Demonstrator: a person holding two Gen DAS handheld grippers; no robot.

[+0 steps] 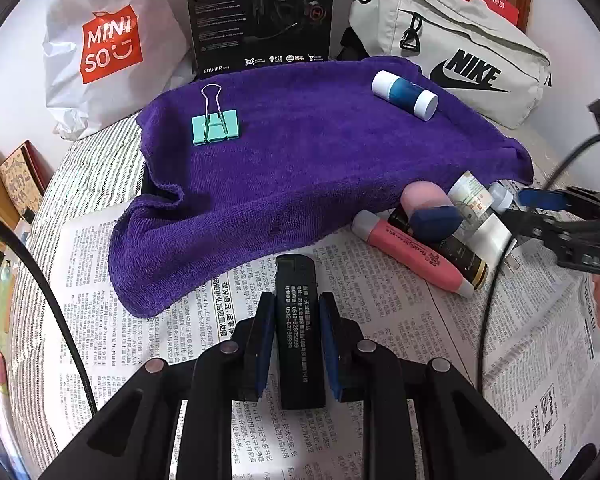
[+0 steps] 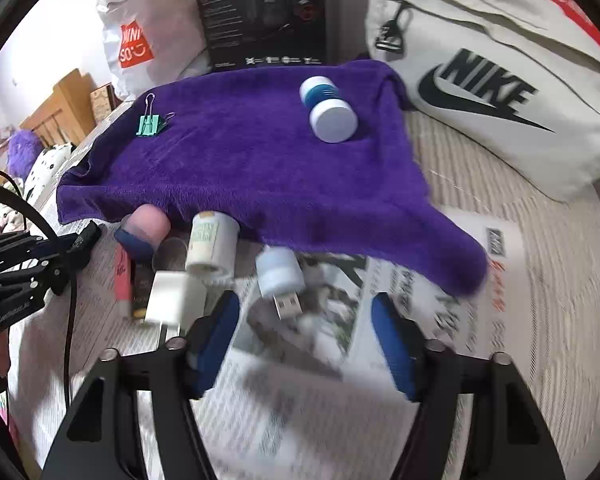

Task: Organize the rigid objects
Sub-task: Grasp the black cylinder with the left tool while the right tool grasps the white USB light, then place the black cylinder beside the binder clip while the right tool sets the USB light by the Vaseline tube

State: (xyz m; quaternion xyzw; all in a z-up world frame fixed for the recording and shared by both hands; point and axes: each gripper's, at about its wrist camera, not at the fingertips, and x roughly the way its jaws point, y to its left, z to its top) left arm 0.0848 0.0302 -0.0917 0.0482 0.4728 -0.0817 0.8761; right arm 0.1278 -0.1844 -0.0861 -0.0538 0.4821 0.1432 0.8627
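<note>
On towel: binder clip at ten o'clock, bottle at two; lighter lay before it on newspaper.

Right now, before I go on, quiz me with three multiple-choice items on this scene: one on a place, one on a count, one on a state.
1. Where does the teal binder clip lie?
A on the purple towel
B on the newspaper
C in the Nike bag

2. How many things lie on top of the towel?
A one
B two
C four

3. The left hand-held gripper is:
A open, empty
B shut on the black lighter
C out of view

Answers: A, the clip rests on towel pile; B, only clip and blue-and-white bottle; B, pads press its sides.
</note>
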